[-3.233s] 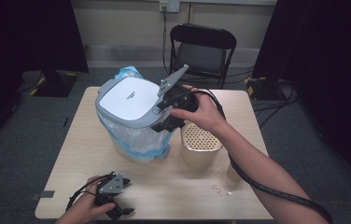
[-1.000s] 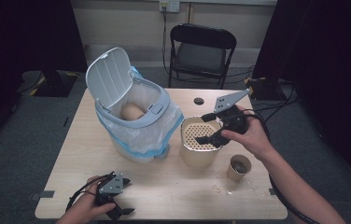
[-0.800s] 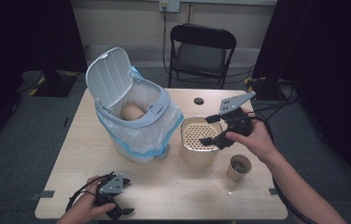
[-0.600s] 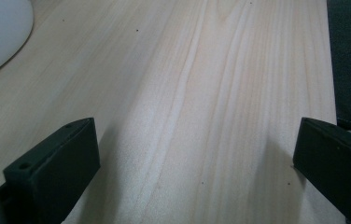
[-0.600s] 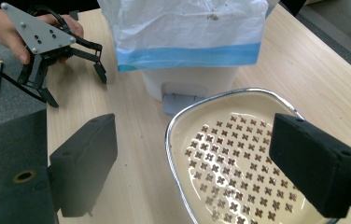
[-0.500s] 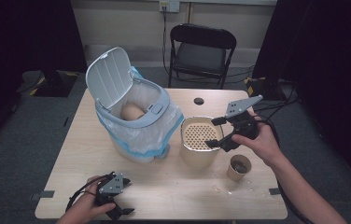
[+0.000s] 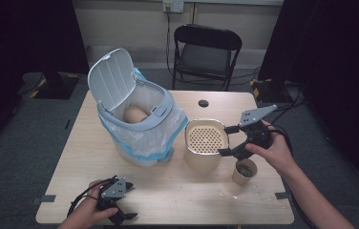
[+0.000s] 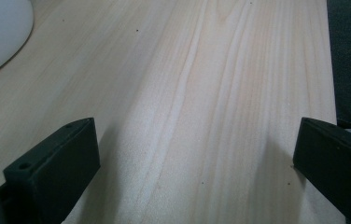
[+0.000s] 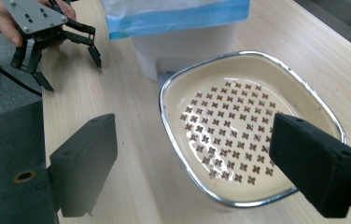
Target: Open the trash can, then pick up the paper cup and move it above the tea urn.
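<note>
My right gripper (image 7: 228, 140) hangs with jaws spread wide and empty just beside the cream, chrome-rimmed basket with a perforated floor (image 9: 239, 126) — the basket lies straight ahead of the jaws, its near rim between them in the right gripper view. My left gripper (image 7: 120, 202), also spread and empty, rests well apart on the pale wooden table (image 8: 201, 93).

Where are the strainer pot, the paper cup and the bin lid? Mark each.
strainer pot (image 7: 206, 138), high view, perforated insert.
paper cup (image 7: 244, 171), high view, cup mouth.
bin lid (image 7: 112, 78), high view, ribbed underside.
</note>
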{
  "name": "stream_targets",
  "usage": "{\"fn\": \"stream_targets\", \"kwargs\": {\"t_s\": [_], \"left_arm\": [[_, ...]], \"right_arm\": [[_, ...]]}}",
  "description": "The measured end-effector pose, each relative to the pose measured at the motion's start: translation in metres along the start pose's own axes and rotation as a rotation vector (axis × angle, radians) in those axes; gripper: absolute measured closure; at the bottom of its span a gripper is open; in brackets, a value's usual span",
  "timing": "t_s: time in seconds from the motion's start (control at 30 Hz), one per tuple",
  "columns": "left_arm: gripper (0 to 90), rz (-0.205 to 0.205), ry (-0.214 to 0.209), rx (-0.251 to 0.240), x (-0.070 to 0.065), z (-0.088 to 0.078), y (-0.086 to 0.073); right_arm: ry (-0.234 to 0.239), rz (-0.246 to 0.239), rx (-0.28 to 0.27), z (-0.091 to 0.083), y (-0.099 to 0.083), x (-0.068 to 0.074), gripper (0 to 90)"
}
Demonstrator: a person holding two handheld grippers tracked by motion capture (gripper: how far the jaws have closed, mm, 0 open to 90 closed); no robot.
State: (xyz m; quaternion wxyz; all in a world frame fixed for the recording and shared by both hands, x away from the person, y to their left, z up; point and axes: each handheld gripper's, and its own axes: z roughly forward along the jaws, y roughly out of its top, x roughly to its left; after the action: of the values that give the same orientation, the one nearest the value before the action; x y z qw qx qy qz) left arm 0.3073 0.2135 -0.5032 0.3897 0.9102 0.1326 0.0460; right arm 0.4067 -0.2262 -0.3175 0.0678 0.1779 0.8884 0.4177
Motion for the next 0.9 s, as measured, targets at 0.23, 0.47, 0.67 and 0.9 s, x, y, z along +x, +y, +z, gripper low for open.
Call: {"fn": "stream_targets", "kwargs": {"t_s": [0.23, 0.47, 0.67, 0.9], "left_arm": [[0.0, 0.001, 0.001, 0.0, 0.0, 0.0, 0.0], [0.0, 0.0, 0.0, 0.0, 0.0, 0.0, 0.0], [0.0, 0.001, 0.0, 0.0, 0.0, 0.0, 0.0], [0.0, 0.002, 0.0, 0.001, 0.0, 0.0, 0.0]], "right_arm": [[-0.016, 0.007, 0.003, -0.006, -0.013, -0.001, 15.2], [-0.021, 0.044, 0.008, -0.009, -0.033, -0.002, 15.2], [-0.03, 0.058, 0.009, -0.014, -0.046, -0.002, 15.2], [-0.035, 0.074, 0.005, -0.016, -0.062, -0.002, 15.2]]}}
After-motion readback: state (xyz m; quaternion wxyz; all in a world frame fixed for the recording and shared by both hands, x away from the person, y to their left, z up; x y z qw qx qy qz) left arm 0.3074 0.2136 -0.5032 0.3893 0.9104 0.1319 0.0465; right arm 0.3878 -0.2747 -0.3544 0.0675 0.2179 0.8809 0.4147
